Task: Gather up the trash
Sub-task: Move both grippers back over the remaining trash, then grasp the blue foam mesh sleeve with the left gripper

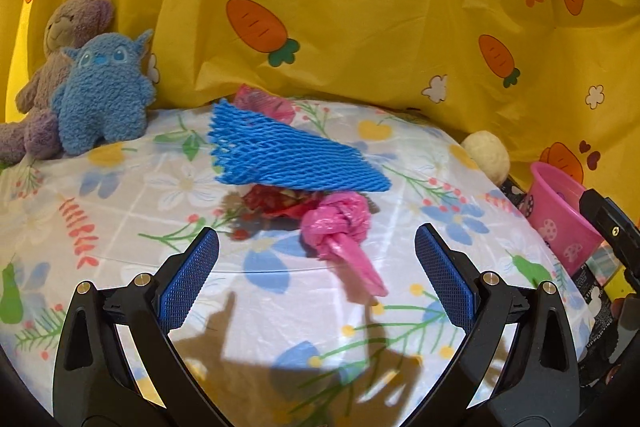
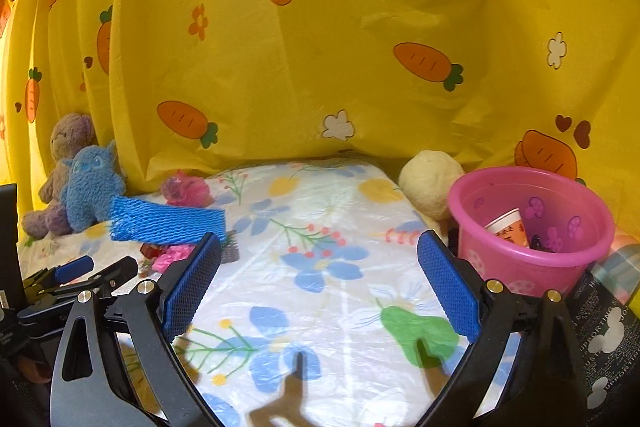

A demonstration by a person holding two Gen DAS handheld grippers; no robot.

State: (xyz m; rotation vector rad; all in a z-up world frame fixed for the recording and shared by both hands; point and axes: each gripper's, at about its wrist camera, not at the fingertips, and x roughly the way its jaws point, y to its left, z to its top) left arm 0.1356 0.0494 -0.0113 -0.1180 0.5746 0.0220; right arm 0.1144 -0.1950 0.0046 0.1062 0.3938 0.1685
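left wrist view: my left tongs (image 1: 317,259) hang released over the floral sheet (image 1: 120,187), jaws spread wide with nothing between them.
trash heap: a blue foam net (image 1: 288,151) lies tilted across a red wrapper (image 1: 276,201) near the sheet's middle; a knotted pink bag (image 1: 340,227) touches the wrapper's near side, just ahead of my left tongs.
far edge: another pink crumple (image 1: 264,103) sits behind the net, against the yellow carrot curtain (image 1: 360,7).
far left corner: a blue plush (image 1: 104,95) leans on a purple-grey bear (image 1: 68,27).
right wrist view: my right tongs (image 2: 319,259) are released too, jaws wide and empty above bare sheet.
right edge: a pink bucket (image 2: 520,267) stands just beside my right tongs' outer finger, a paper cup (image 2: 506,227) and something dark inside; a cream plush (image 2: 430,183) sits behind it.
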